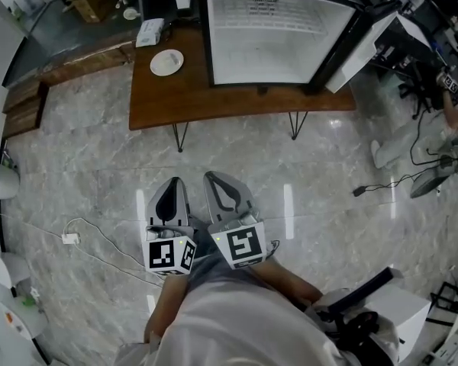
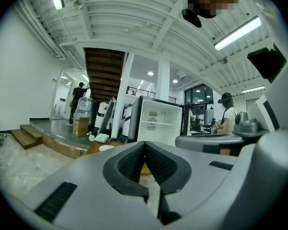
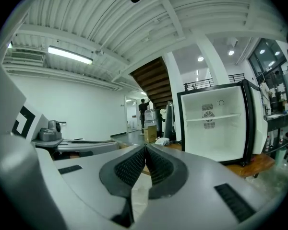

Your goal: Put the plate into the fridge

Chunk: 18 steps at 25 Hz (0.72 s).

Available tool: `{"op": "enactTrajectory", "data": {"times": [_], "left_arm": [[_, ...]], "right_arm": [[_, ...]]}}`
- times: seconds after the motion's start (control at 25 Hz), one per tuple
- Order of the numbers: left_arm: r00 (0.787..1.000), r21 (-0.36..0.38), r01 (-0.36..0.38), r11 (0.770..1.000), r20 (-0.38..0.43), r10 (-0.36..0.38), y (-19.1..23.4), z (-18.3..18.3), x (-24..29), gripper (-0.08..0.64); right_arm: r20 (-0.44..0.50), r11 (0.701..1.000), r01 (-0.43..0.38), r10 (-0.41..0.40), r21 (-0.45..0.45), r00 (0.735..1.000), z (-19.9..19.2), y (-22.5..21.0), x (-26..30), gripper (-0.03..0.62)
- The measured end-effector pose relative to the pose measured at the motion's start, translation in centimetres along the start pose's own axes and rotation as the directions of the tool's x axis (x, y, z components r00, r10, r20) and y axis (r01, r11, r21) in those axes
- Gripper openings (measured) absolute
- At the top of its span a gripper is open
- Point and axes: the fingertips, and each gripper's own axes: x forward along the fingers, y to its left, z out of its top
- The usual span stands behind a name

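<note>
Left gripper (image 2: 145,144), right gripper (image 3: 145,148) closed; plate (image 1: 166,62) overhead; fridge shelf (image 3: 213,118) right gripper view.

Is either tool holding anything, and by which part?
Nothing is held. The left tool and right tool are both shut and empty; the plate lies untouched on the table.

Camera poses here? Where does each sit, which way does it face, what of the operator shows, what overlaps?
Head view: on the person's head, facing steeply down at brown wooden table, round white plate, open white fridge; shows torso, left gripper, right gripper.
Left gripper view: on left gripper, near level, faces the fridge; its shut jaws show.
Right gripper view: same from right gripper; shut jaws show.
Shared: all see fridge.
</note>
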Motion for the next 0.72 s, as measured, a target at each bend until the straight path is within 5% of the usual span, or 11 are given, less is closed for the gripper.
{"op": "enactTrajectory", "data": {"times": [0.36,0.72], "left_arm": [[0.998,-0.039,-0.055,0.998,-0.024,0.054,6.3,-0.8,5.6,0.018],[1.0,-0.062,-0.027,0.998,0.012,0.027,17.8,3.6,15.8,0.018]], "right_arm": [[-0.058,0.999,-0.045,0.046,0.021,0.997,-2.0,-1.2,8.9,0.017],[-0.065,0.999,0.003,-0.006,-0.039,0.998,2.0,-1.8,23.0,0.017]]}}
